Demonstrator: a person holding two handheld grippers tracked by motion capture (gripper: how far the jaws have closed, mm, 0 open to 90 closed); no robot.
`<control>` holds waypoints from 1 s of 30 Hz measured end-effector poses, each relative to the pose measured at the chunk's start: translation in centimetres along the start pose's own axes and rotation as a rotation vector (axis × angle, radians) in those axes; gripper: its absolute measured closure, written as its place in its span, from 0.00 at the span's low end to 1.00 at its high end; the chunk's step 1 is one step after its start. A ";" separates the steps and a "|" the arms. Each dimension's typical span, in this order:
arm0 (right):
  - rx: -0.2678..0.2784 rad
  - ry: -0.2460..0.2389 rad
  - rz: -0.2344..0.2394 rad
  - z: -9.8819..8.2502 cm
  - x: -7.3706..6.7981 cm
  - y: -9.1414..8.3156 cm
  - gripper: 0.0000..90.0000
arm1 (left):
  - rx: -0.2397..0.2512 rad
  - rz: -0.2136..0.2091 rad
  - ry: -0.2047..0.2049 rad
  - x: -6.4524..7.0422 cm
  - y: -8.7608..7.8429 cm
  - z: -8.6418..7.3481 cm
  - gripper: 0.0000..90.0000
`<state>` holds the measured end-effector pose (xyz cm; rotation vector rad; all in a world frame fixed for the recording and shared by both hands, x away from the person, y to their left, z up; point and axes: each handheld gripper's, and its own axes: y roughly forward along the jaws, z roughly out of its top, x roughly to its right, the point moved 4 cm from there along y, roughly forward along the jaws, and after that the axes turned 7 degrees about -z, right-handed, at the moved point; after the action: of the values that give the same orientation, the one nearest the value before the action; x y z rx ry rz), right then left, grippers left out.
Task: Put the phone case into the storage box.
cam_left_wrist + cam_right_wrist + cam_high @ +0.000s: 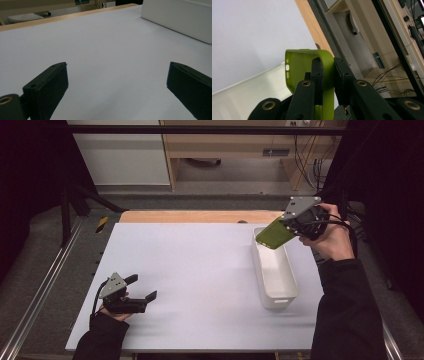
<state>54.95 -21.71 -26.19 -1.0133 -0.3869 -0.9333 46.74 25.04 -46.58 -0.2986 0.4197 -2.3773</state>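
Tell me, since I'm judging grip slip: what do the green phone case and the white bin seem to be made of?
Green phone case: probably soft silicone or rubbery plastic, matte; thin wall, rounded corner and moulded cut-outs, pinched in the right claw.
White bin: likely rigid moulded plastic, smooth with slight sheen; even thin walls, rounded corners.
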 end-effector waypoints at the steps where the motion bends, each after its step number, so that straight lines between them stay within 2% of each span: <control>1: -0.001 -0.003 -0.002 -0.1 0.0 0.1 0.88 | 0.000 0.000 0.000 0.0 0.0 0.0 0.04; 7: -0.015 -0.036 -0.007 -0.5 0.1 0.7 0.88 | -0.002 -0.001 0.000 0.0 0.1 0.0 0.04; 17: -0.019 -0.108 0.024 -0.8 -0.1 2.0 0.88 | -0.005 -0.003 0.000 0.0 0.2 -0.1 0.04; 30: 0.001 -0.174 0.062 -1.4 -0.2 3.8 0.88 | -0.020 0.002 -0.003 -0.2 0.5 -0.3 0.04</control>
<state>57.76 -22.01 -29.11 -1.1032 -0.4981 -0.7920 47.05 24.86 -47.08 -0.3108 0.4427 -2.3712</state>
